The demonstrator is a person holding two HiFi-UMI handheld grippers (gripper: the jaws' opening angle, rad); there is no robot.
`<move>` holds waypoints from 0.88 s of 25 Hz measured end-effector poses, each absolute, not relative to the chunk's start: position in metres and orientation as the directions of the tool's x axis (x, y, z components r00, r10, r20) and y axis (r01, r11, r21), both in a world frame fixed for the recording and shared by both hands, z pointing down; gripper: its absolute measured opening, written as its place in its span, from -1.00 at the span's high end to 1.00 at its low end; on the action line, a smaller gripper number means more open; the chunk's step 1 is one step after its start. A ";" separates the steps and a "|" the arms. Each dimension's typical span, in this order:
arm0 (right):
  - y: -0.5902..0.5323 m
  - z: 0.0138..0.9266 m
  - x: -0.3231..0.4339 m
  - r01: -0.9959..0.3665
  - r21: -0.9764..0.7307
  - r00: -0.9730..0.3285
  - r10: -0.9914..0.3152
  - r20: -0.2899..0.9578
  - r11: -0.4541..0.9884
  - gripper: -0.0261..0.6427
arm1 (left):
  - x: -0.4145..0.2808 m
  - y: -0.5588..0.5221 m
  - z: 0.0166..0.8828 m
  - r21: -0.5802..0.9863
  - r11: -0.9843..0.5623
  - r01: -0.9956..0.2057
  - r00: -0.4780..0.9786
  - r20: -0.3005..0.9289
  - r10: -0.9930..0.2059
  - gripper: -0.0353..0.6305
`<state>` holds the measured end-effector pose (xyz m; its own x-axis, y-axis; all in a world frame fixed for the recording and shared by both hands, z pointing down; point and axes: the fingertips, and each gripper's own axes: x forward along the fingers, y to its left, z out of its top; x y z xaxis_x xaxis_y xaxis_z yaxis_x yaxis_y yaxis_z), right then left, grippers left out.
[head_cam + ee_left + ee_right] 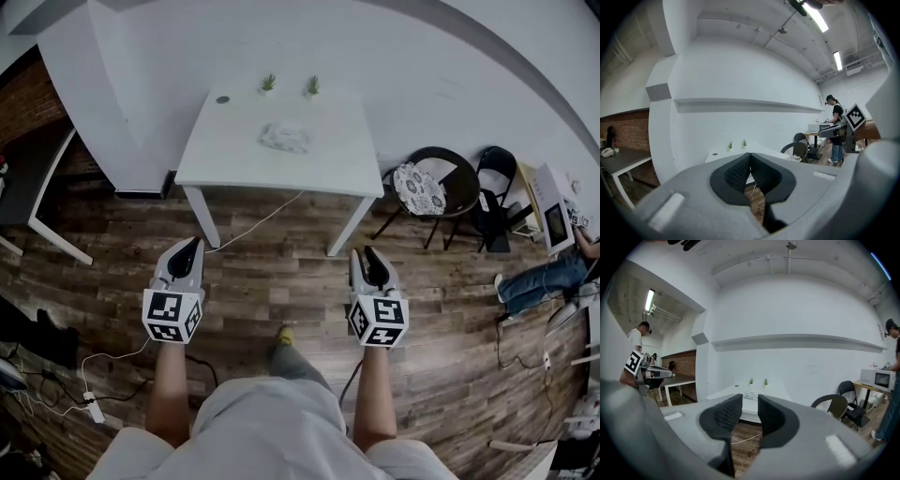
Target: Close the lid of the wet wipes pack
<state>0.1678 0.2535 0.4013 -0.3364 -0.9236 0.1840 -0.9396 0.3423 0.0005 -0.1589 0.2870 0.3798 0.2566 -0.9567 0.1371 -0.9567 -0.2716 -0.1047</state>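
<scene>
Looking down from the head view, we saw the wet wipes pack (284, 138) lying near the middle of the white table (225, 155). It was well apart from both grippers, which hung over the wooden floor (281, 272) short of the table's near edge. At that size we could not tell how its lid stood.

The jaws showed only in each gripper's own view. The left gripper (190, 248) had its jaw tips pressed together with nothing between them. The right gripper (368, 253) had its jaws a narrow gap apart, also empty, and in its view the pack sat on the table beyond that gap.

The floor between the grippers and the table was bare but for a pale cable (253, 225) trailing out from under the near edge. A white wall block (103, 103) stood close by the table's left side.

We counted one pack and two small potted plants (268, 83) at the table's far edge. There was one dark round thing (222, 98) near its far left corner. Two dark chairs (433, 187) stood off the table's right side, with one microwave (555, 220) beyond them.
</scene>
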 end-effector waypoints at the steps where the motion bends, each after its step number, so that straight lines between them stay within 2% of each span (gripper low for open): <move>1: 0.239 0.402 0.170 -0.939 0.000 -0.339 -0.922 0.187 0.345 0.60 | -0.157 0.272 0.380 -0.105 -0.269 -0.957 0.254 0.139 -0.957 0.87; 11: 0.113 0.392 0.192 -0.922 -0.004 -0.380 -0.904 0.195 0.387 0.60 | -0.138 0.157 0.358 -0.121 -0.218 -0.969 0.202 0.126 -0.971 0.87; 22: 0.036 0.395 0.191 -0.906 -0.044 -0.421 -0.887 0.190 0.421 0.60 | -0.128 0.086 0.361 -0.132 -0.207 -0.970 0.187 0.146 -0.971 0.87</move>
